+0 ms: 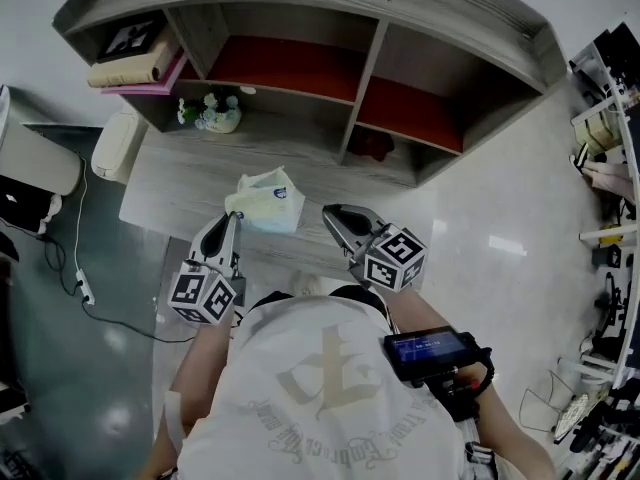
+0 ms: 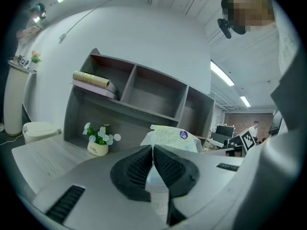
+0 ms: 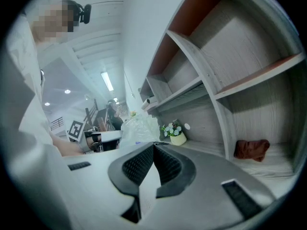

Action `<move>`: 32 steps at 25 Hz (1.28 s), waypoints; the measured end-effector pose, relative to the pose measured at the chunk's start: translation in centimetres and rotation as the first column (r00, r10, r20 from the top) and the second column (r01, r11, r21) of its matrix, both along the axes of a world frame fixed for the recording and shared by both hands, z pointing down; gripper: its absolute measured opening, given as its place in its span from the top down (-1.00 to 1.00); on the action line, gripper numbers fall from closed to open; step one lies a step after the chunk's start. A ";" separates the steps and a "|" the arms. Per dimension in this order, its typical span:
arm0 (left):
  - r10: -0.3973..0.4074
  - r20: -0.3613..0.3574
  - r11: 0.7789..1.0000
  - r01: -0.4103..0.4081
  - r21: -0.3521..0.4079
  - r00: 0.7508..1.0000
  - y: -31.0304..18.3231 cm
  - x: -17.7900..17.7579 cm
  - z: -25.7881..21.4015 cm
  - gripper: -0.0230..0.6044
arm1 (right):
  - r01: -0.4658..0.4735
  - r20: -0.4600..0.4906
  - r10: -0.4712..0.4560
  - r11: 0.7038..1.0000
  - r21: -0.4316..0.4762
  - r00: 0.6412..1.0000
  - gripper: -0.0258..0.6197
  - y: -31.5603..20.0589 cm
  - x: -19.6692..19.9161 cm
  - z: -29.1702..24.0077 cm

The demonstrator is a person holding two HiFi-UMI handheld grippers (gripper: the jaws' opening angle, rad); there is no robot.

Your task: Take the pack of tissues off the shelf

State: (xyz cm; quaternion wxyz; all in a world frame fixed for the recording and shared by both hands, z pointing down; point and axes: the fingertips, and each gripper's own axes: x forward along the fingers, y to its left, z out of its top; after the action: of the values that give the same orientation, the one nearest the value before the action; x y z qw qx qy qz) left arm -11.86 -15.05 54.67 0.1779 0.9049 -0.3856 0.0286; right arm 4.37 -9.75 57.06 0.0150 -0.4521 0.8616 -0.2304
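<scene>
The pack of tissues [image 1: 268, 200], white plastic with a blue round sticker, is out in front of the grey shelf unit [image 1: 370, 68], low over the desk [image 1: 180, 183]. Whether it rests on the desk I cannot tell. My left gripper [image 1: 236, 218] is shut on the pack's near edge. In the left gripper view the pack [image 2: 170, 138] sits just past the closed left gripper [image 2: 152, 150], with thin wrapper pinched between the jaws. My right gripper [image 1: 330, 213] hangs to the right of the pack, shut and holding nothing. The right gripper view shows the pack [image 3: 139, 128] off to its left.
A small pot of flowers [image 1: 212, 115] stands in the shelf's lower left bay. Books [image 1: 130, 68] lie on the upper left shelf. A brown cloth [image 1: 372, 146] lies in the lower right bay. A white bin [image 1: 118, 143] stands left of the desk.
</scene>
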 end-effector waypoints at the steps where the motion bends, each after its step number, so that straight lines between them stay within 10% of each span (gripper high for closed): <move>1: 0.003 0.001 1.000 -0.003 -0.006 1.000 0.2 -0.1 0.3 0.85 | -0.001 0.001 0.001 1.000 -0.004 1.000 0.91 0.1 0.0 0.2; 32: 0.149 0.059 0.986 -0.144 -0.080 0.987 2.1 1.4 5.8 0.86 | -0.095 -0.016 0.095 0.995 0.006 0.995 0.91 2.4 1.6 1.5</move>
State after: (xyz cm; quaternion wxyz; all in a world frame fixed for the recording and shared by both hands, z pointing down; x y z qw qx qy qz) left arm -10.49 -12.96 60.48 0.1967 0.9220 -0.3222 0.0855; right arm 5.98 -7.37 58.58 0.0200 -0.4944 0.8398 -0.2233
